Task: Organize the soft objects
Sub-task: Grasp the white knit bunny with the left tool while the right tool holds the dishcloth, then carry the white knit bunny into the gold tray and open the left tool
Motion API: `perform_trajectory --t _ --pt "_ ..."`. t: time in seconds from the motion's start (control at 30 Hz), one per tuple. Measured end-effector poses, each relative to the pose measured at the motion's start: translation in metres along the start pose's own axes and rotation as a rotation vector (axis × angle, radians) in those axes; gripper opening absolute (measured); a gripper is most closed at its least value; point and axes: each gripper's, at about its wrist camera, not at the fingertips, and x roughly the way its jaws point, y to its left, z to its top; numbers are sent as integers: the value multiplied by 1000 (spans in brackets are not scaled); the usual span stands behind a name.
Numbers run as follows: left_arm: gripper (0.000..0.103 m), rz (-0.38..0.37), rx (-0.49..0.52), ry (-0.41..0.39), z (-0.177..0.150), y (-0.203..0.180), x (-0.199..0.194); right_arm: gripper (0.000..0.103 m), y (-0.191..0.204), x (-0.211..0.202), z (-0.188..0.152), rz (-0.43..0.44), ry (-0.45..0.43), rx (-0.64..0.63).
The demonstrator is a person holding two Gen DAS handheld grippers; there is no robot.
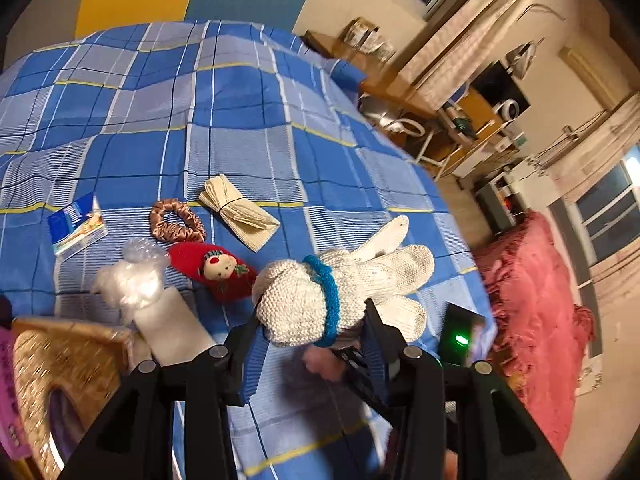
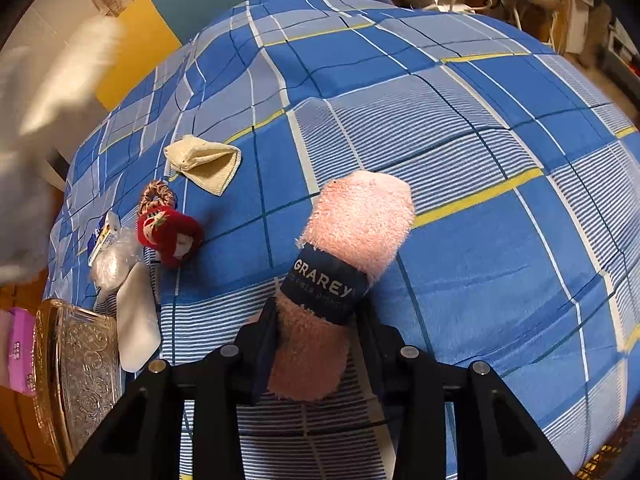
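The left gripper [image 1: 312, 340] is clamped on a pair of white knitted work gloves with a blue cuff band [image 1: 340, 292], held clear above the blue checked bedspread [image 1: 240, 100]. The right gripper [image 2: 316, 344] is clamped on a rolled pink terry towel with a dark blue paper band [image 2: 352, 248], its far end pointing out over the bedspread.

Items lying on the bedspread near the gloves:
- a red knitted doll with a pale face [image 1: 214, 270] – just beside the gloves
- a bronze satin scrunchie [image 1: 176, 222], touching the doll's top edge
- a folded cream ribbed cloth tied at the middle [image 1: 238, 212], beside the scrunchie
- a crumpled clear plastic bag [image 1: 132, 276] and a white flat pad [image 1: 176, 328], overlapping
- a blue printed packet [image 1: 78, 228], apart at the left

A gold patterned tray [image 2: 80, 360] sits at the bed's edge – the white pad lies against its rim
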Motion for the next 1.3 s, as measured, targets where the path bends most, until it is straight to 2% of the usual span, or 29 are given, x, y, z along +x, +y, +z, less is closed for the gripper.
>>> perform_trajectory --t 0.27,0.43,0.57,0.77,1.0,1.13,1.3 --pt "44 -46 16 -79 -22 12 -71 38 -4 -4 -4 12 -18 4" --pt "44 -73 -15 -126 -43 39 -109 38 -3 -5 -4 15 -28 0" --pt "44 -64 -48 -196 -55 68 -142 37 -7 -7 -5 40 -30 20" --pt "44 27 -132 -312 -71 134 -193 37 -13 -9 -5 68 -33 58" --pt "44 97 -342 -335 -91 230 -212 37 -11 -12 -6 74 -54 61" --pt "44 130 -438 -328 -101 269 -203 37 -11 -13 -7 79 -60 63" --pt "44 116 -640 -290 -116 323 -180 37 -12 -13 -6 72 -66 69"
